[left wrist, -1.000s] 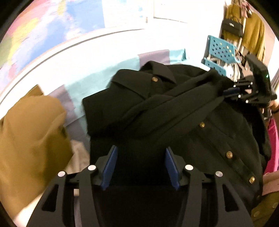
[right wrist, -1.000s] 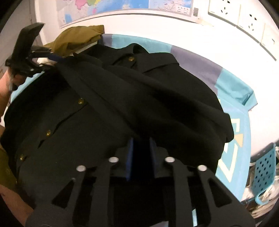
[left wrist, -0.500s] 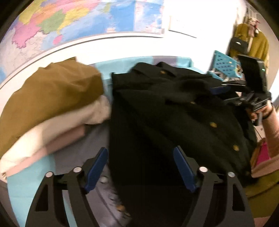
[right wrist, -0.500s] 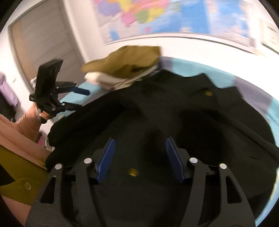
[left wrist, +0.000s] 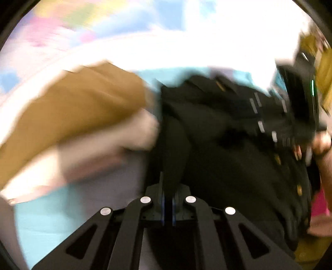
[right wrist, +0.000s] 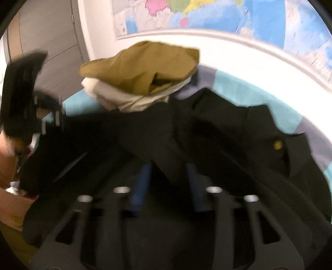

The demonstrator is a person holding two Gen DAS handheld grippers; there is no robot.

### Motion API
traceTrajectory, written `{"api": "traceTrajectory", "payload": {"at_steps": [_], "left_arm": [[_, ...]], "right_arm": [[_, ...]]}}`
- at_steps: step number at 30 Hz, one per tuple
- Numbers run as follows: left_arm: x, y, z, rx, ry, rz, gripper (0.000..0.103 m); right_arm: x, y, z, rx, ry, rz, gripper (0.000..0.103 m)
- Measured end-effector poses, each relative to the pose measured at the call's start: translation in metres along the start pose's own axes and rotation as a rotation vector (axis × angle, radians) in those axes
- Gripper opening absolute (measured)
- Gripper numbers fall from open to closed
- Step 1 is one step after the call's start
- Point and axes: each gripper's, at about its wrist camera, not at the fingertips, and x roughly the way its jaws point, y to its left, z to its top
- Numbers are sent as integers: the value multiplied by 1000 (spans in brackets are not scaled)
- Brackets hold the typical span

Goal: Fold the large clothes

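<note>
A: Behind everything, a wall map (right wrist: 238, 16) fills the top of the right wrist view, with a teal and grey cloth (right wrist: 244, 91) covering the surface under the clothes.

B: Where is the black coat (right wrist: 217, 141)?

A: Spread across the middle of both views, brass buttons showing. In the left wrist view it fills the centre and right of the frame (left wrist: 228, 162).

B: And the left gripper (left wrist: 167, 207)?

A: At the bottom centre of its own view, fingers pressed nearly together, a fold of the black coat rising from between them. In the right wrist view it appears at the left edge (right wrist: 20, 99), raised over the coat's edge.

B: The right gripper (right wrist: 168, 184)?

A: Its blue pads stand apart at the bottom centre, a band of black cloth passing over the gap. I cannot tell whether anything is pinched. In the left wrist view it is a blurred dark shape at the upper right (left wrist: 298, 108), the person's hand (left wrist: 319, 149) under it.

B: What differs from half a second ago?

A: Then the left fingers were spread wide over the coat; now they have closed on it. The right pads were wider apart too.

B: Anything close by?

A: A stack of folded clothes (right wrist: 141, 79), mustard on top and cream beneath, touching the coat's far side. It bulks large at the left of the left wrist view (left wrist: 72, 116). That view is heavily smeared.
</note>
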Motion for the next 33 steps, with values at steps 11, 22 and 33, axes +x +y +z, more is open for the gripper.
{"api": "traceTrajectory", "payload": {"at_steps": [11, 22, 33], "left_arm": [[-10, 50, 0, -113, -45, 31, 5], [-10, 42, 11, -86, -38, 0, 5], [-38, -11, 85, -73, -200, -222, 10]], "right_arm": [[-15, 18, -5, 69, -36, 184, 55], [49, 134, 15, -59, 42, 488, 46], [-127, 42, 58, -112, -110, 274, 8]]}}
